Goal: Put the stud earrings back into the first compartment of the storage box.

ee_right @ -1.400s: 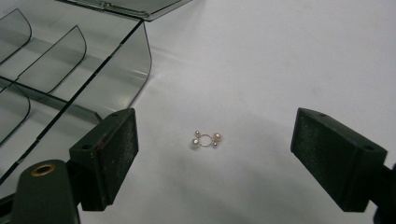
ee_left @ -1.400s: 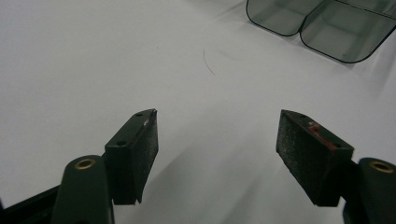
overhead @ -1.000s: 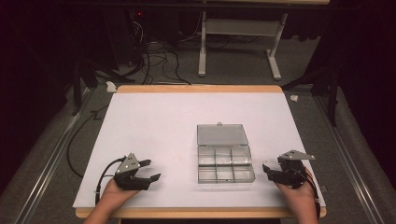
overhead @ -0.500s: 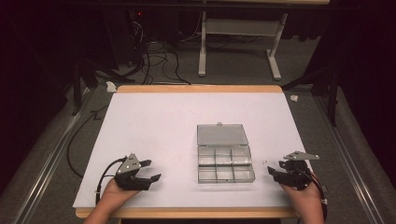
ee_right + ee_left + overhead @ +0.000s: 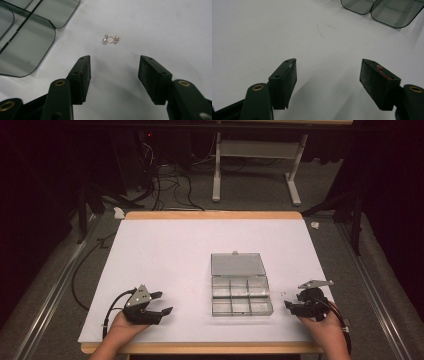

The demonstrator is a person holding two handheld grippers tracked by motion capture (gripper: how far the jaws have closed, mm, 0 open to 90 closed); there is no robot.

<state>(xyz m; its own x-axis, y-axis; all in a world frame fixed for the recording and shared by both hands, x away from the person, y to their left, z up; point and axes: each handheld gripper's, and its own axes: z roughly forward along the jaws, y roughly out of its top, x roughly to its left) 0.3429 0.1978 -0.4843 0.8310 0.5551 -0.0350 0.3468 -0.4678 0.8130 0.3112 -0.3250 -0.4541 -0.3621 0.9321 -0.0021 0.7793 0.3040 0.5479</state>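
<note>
A clear grey compartment box [image 5: 241,299] lies open on the white table [image 5: 170,250], its lid [image 5: 237,264] folded back flat. A small wire ring with pearl beads [image 5: 110,39] lies on the sheet just right of the box [image 5: 27,40], tiny in the high view [image 5: 283,294]. My right gripper [image 5: 113,68] is open and points at the ring from a short way off, with nothing between its pads. Its jaws have just been opening a little. At the front right it sits low [image 5: 292,300]. My left gripper [image 5: 165,302] rests open and empty at the front left [image 5: 328,72], with the box [image 5: 384,10] far ahead.
The table's wooden front edge [image 5: 200,348] runs just under both hands. Behind the table are dark floor, loose cables [image 5: 165,185] and a white desk frame [image 5: 255,155]. A wide stretch of bare white sheet lies between the left gripper and the box.
The right gripper's jaws stand a little closer together than a second ago. Both hands have kept their places, and the ring and box have not moved.
</note>
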